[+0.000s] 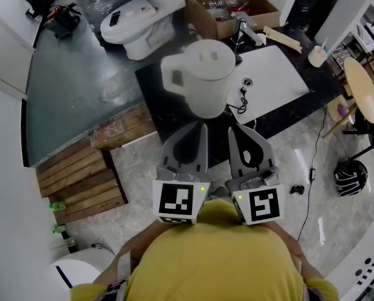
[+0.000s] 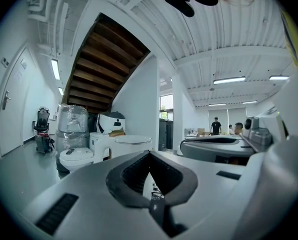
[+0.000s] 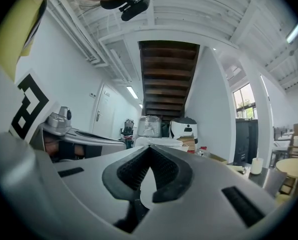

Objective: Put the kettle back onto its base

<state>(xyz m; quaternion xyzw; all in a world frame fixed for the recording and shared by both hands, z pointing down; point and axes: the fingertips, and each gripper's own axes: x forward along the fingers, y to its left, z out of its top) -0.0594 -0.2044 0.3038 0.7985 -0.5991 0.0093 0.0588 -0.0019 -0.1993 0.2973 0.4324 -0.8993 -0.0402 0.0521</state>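
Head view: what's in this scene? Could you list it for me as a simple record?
kettle: white plastic electric kettle, upright on the dark counter
base: not visible
left gripper: shut, empty
right gripper: shut, empty
beside kettle: white sink
holder: person in yellow shirt

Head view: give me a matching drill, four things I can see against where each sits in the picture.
Things:
1. kettle
2. toilet
3. wooden pallet
4. helmet

Places:
A. lower left
B. upper centre
C. right edge
D. top left

Pairs: 1-B, 2-D, 3-A, 4-C
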